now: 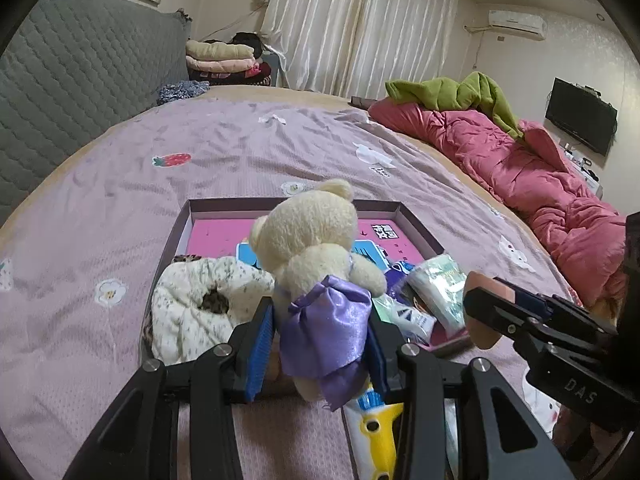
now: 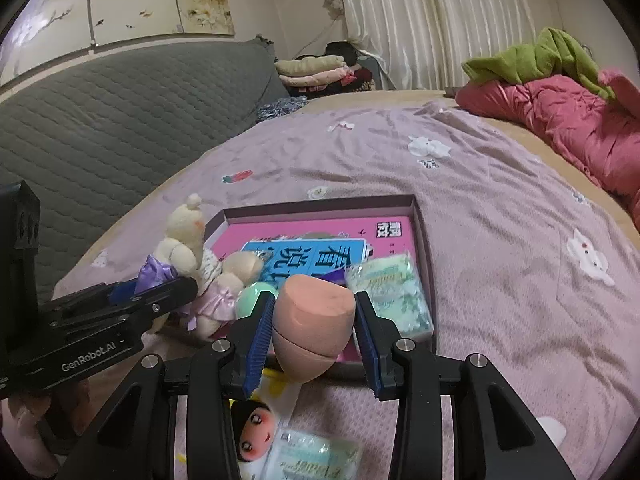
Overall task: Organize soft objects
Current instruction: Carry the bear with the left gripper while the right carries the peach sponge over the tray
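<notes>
My left gripper [image 1: 318,338] is shut on a cream teddy bear [image 1: 310,236] in a purple satin dress, held upright over the near edge of a shallow maroon box [image 1: 224,203]. The bear also shows in the right wrist view [image 2: 184,240]. My right gripper [image 2: 314,326] is shut on a peach egg-shaped sponge [image 2: 310,328], just before the box's near edge [image 2: 416,204]; it shows in the left wrist view [image 1: 482,312]. In the box lie a pink book [image 2: 316,232], a tissue pack [image 2: 390,296], a second small bear [image 2: 224,288], a green ball [image 2: 250,300] and a white floral cloth [image 1: 192,304].
The box sits on a purple bedspread [image 1: 240,148]. A yellow toy [image 1: 376,428] lies under my left gripper. A doll-face packet [image 2: 254,432] and another tissue pack [image 2: 312,456] lie under my right gripper. A pink quilt [image 1: 520,172] lies on the right, a grey headboard [image 1: 80,68] on the left.
</notes>
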Tool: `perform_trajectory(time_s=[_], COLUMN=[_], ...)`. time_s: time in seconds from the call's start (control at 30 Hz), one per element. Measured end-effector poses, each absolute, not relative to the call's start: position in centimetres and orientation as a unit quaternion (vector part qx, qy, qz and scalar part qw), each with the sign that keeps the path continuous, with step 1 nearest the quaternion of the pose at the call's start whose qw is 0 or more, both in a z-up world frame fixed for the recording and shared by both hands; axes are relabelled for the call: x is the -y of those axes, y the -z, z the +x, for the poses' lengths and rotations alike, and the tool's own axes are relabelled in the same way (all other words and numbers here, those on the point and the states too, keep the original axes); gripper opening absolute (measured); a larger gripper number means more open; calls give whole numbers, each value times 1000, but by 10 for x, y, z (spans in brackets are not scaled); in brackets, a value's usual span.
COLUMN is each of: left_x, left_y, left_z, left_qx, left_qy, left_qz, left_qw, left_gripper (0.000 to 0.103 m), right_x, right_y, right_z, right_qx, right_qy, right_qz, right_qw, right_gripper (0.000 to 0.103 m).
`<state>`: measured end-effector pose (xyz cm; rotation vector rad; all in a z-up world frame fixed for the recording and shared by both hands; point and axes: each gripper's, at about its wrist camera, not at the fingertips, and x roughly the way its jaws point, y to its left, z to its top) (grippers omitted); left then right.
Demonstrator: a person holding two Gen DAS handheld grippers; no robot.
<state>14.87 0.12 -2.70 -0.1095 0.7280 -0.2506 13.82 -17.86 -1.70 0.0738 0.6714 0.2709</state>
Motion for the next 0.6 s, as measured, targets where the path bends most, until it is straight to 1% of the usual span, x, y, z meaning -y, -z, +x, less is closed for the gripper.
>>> perform_trajectory(time_s=[0.23, 0.6], left_x=[1, 10], left_y=[36, 39], left_z=[160, 173], left_qx=[-371, -372], left_qy=[118, 123], left_qz=[-46, -28], left_qw=[920, 920], left_gripper=[42, 42], right_x=[177, 175], right_y=[17, 18], right_z=[148, 160], right_qx=[-322, -322], right_qy=[-126, -120], right_qz=[33, 28], right_qw=[938, 939], right_gripper=[41, 41])
